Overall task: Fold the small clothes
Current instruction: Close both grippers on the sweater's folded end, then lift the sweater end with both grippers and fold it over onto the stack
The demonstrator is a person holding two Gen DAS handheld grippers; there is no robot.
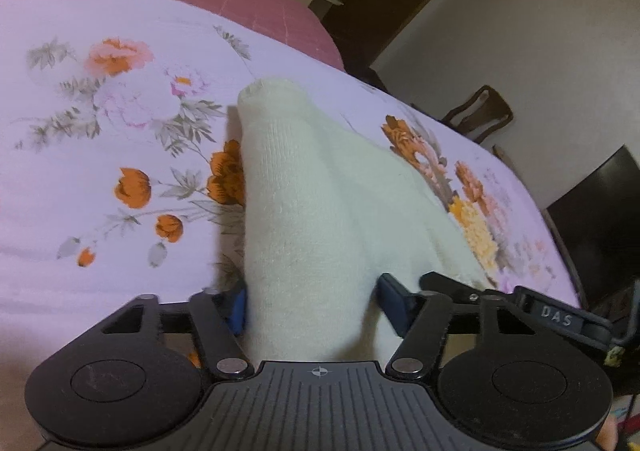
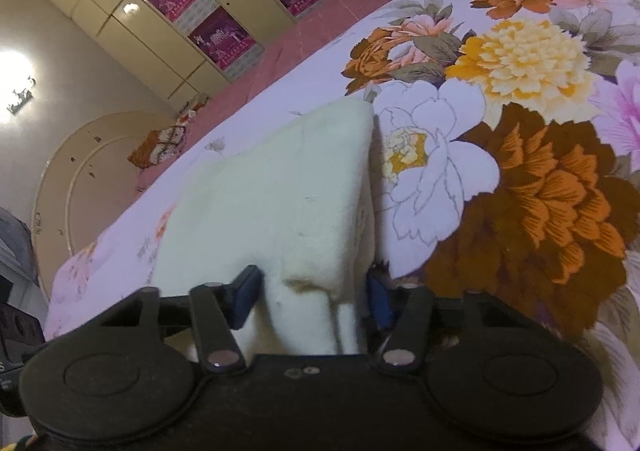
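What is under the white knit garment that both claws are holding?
The floral bedsheet lies beneath the white knit garment, showing on both sides of it. The left claw and right claw each grip an edge. Whatever lies directly beneath the cloth is covered.

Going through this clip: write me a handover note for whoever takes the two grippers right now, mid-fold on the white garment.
Left gripper: closed on the near edge of the white knit garment.
Right gripper: also clamped on the garment's near edge.
Garment: stretches away from both grippers over the floral bedsheet; the far end seems to rest on the sheet.
Done: both grips taken, the cloth looks doubled over at least once.
Left: probably carry the held edge over to the far end, lay it flat, release both. How many folds are already made cannot be told.
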